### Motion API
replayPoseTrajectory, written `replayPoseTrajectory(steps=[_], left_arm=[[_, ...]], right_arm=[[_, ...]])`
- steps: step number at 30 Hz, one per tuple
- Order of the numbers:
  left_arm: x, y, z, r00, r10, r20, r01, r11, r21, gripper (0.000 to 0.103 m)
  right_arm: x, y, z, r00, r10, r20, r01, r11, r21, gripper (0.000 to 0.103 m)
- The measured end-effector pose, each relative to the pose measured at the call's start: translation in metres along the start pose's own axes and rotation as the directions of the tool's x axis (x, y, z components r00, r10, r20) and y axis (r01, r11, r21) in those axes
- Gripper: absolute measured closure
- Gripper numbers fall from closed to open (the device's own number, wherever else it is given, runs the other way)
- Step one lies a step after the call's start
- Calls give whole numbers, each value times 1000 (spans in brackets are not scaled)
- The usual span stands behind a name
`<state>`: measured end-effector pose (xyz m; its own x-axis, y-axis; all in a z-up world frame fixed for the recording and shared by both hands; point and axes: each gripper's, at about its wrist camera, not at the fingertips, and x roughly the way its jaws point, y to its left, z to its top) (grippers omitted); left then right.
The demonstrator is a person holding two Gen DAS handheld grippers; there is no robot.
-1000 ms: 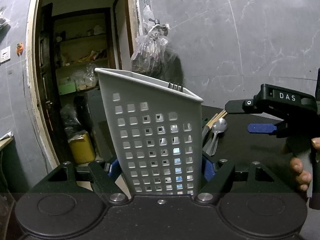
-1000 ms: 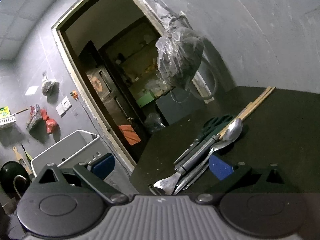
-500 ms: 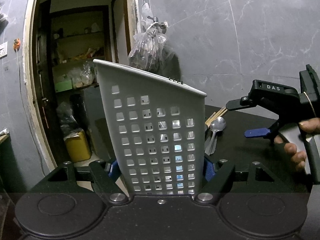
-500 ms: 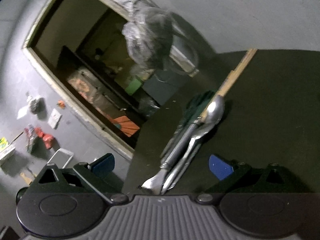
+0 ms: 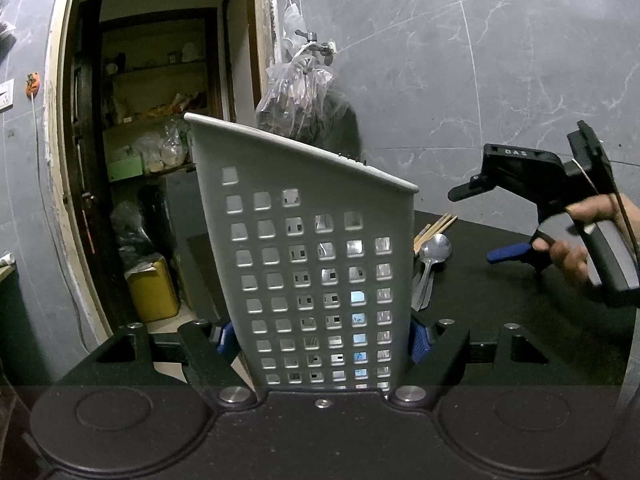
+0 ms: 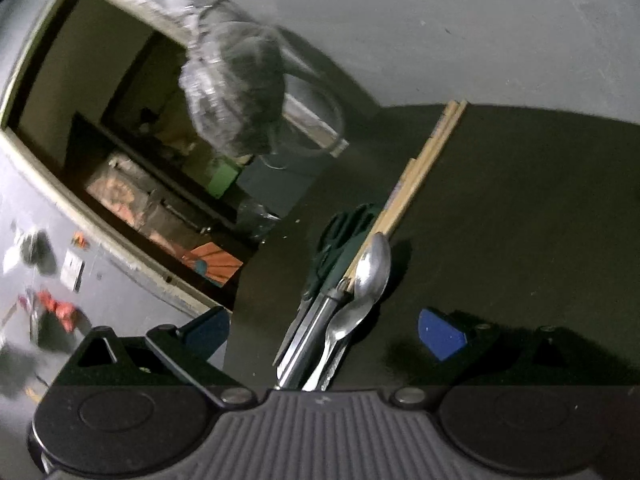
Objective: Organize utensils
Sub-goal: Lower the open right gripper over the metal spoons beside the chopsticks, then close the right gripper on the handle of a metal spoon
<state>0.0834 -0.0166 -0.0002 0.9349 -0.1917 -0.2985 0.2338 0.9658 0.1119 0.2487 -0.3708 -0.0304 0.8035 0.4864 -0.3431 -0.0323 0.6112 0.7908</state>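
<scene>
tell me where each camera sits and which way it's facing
Left wrist: sits on the left tool, facing a grey wall and doorway; its blue pads clamp the grey perforated plastic caddy; the right tool and the person's hand show at right.
Right wrist: sits on the right tool, looking down along the black tabletop; its pads stand apart over the utensil pile.
Shared: the shiny metal spoon, pale wooden chopsticks and hanging clear plastic bag.
</scene>
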Motion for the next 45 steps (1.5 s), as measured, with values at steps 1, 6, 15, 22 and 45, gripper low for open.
replayPoseTrajectory(steps=[1,6,15,22,45], left_arm=[[0,0,0,1000,0,-1,0,1000,-1,25],[0,0,0,1000,-3,-2,3,1000,-1,25],[1,1,1,1000,-4,-2,4,1000,0,25],[2,2,1,1000,-10,-1,10,1000,-9,26],[4,3,1,1000,-13,-1,13,1000,-14,26]], right_arm=[[2,-1,3,1000,-7,-1,7,1000,16,0],[13,-3,16,999,-52,17,51,999,17,0],[28,11,24,994,-106,34,109,990,-88,5],[42,26,26,974,-218,66,226,955,-191,21],[62,24,17,942,-325,78,334,919,-207,90]])
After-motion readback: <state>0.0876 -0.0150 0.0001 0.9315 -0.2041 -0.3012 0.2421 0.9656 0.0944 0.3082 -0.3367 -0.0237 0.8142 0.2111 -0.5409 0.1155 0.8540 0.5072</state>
